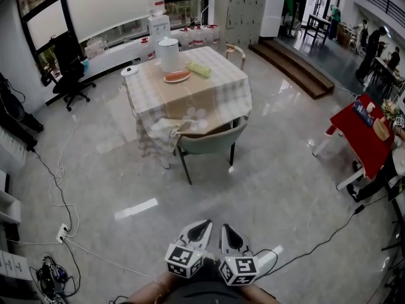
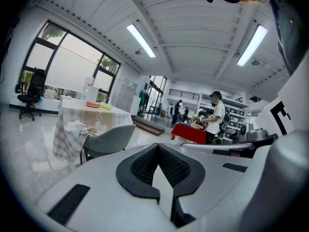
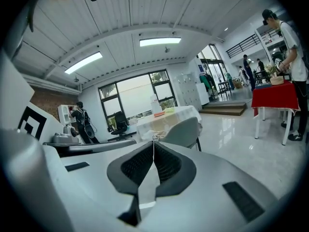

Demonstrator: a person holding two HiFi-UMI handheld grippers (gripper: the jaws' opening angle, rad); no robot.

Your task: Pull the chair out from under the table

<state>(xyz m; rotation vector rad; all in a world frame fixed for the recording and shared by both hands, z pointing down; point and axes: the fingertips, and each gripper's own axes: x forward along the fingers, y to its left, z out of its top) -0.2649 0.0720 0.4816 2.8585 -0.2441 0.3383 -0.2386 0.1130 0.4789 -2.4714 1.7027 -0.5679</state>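
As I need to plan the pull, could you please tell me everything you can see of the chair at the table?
The chair has a pale grey-green shell with a curved wrap-around back, smooth like moulded plastic, on thin dark legs. It stands upright on the glossy floor, tucked in at the near side of the table, its seat mostly hidden. A crumpled cloth lies beside its back; contact is unclear. The left gripper and right gripper are well short of it.

Wide bare floor point(image 1: 266, 182) gives free passage straight up to the chair point(image 1: 212, 141) tucked under the bench point(image 1: 190, 90), while cables point(image 1: 60, 189) trail along the left and a red bench point(image 1: 362, 138) stands well off right.
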